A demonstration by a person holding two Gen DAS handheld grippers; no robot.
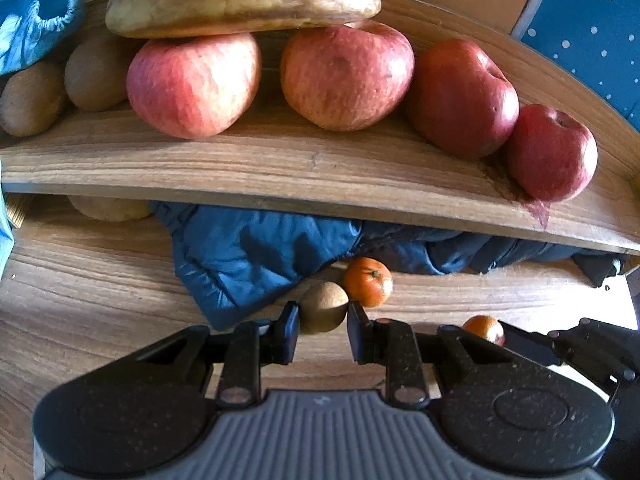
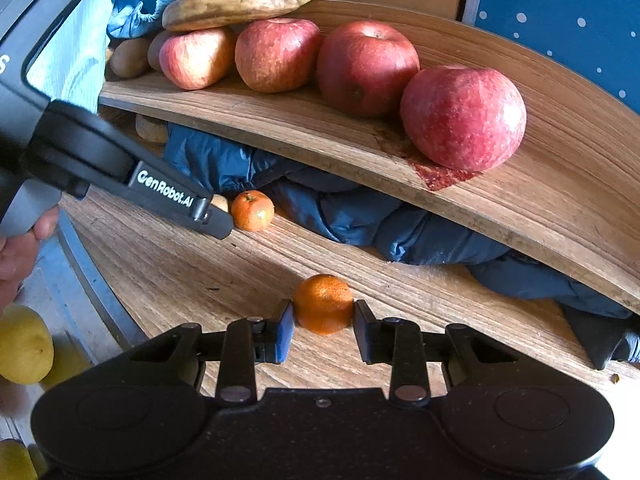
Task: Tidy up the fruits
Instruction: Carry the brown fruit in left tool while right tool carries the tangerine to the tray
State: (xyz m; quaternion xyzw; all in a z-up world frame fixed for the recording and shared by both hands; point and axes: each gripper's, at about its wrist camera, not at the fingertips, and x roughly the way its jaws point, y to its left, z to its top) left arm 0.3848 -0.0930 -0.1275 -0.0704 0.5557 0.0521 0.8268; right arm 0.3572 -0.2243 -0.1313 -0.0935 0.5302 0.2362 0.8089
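Observation:
My left gripper is shut on a brown kiwi low over the wooden table top. Just behind the kiwi lies a loose tangerine. In the right wrist view my right gripper is shut on a second tangerine, which rests on the table. The left gripper's finger reaches in from the upper left beside the loose tangerine. On the raised wooden shelf sit several red apples, bananas and kiwis.
A dark blue padded cloth lies bunched under the shelf, right behind the loose fruit. A potato-like lump sits under the shelf at the left. Yellow lemons lie below the table edge at the lower left. A person's hand holds the left gripper.

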